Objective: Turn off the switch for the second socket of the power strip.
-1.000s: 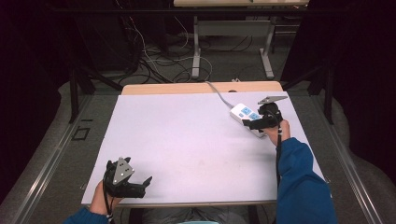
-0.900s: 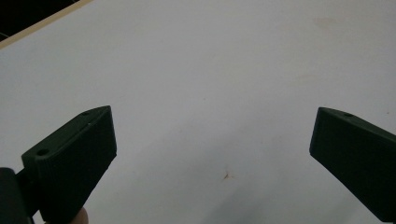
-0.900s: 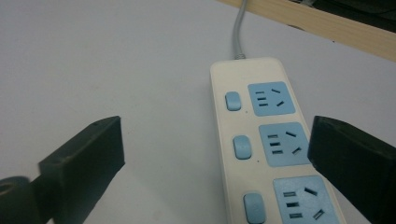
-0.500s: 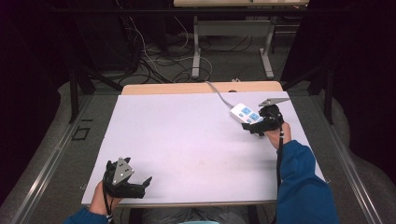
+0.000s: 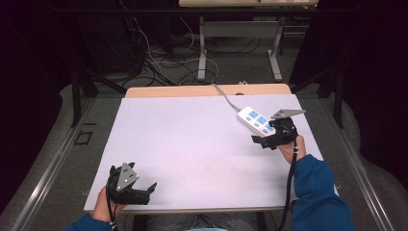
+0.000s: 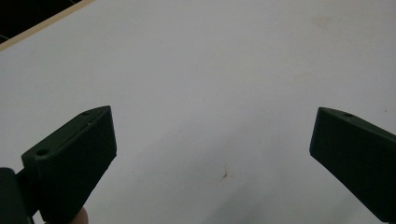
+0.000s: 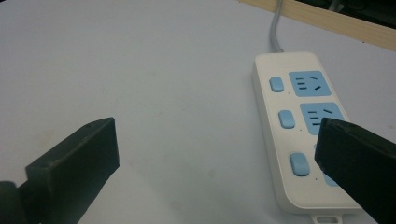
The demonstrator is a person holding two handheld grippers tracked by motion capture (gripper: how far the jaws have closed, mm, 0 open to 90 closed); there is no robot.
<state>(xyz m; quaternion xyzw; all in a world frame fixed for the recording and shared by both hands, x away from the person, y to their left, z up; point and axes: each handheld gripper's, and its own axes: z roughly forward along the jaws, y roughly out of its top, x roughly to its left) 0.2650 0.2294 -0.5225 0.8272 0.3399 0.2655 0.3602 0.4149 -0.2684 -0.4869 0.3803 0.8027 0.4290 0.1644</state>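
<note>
A white power strip [image 5: 254,119] with blue sockets and buttons lies at the table's far right, and its grey cord [image 5: 225,95] runs off the far edge. My right gripper [image 5: 259,142] hovers just near of it, pointing left. In the right gripper view the strip [image 7: 280,140] lies partly behind the right jaw. The right gripper [image 7: 215,130] is open; its jaws have just been opening, with bare table between them. My left gripper [image 5: 150,192] rests at the near left corner, and the left gripper [image 6: 212,116] is open over the bare white surface.
The white tabletop [image 5: 192,139] has a wooden strip [image 5: 183,91] along its far edge. Beyond it stand metal table legs [image 5: 203,57] among tangled cables [image 5: 154,62] on the floor. A blue sleeve [image 5: 315,187] comes in at the near right.
My right gripper has drawn back from the power strip toward the near side of the table. The left gripper has stayed put.
</note>
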